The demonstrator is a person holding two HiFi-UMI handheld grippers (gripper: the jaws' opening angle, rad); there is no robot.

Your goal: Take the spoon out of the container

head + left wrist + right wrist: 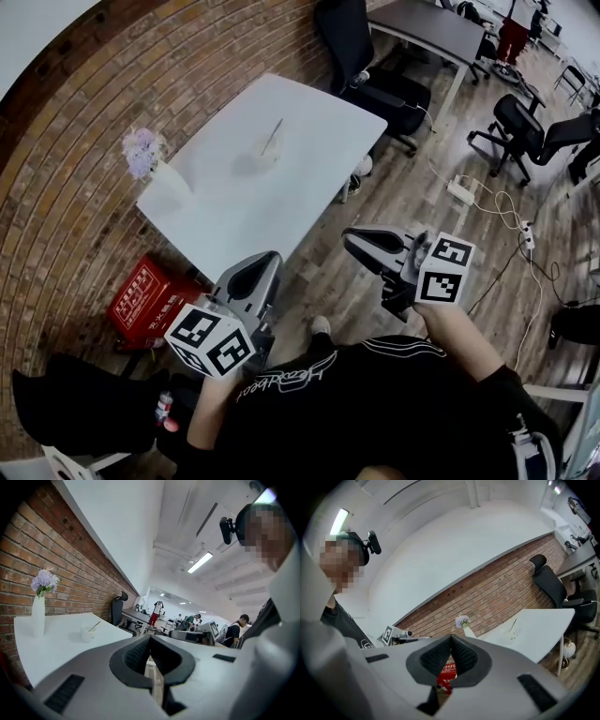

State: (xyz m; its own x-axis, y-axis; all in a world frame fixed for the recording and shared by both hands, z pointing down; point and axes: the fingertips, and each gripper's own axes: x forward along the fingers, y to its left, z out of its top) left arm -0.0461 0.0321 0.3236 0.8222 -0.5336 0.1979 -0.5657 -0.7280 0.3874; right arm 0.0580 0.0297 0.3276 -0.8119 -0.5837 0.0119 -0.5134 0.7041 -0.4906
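one white table (spoon in container), brick wall

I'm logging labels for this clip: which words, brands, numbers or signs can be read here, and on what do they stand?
White print on the red plastic crate: too blurred to read.
White script lettering on the person's black shirt: too warped to read.
Two black-and-white marker cubes: square patterns only, no words.
Nothing else carries text.

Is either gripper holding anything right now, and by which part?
Nothing is held: the left gripper and right gripper are both shut and empty. The spoon stands in the container.
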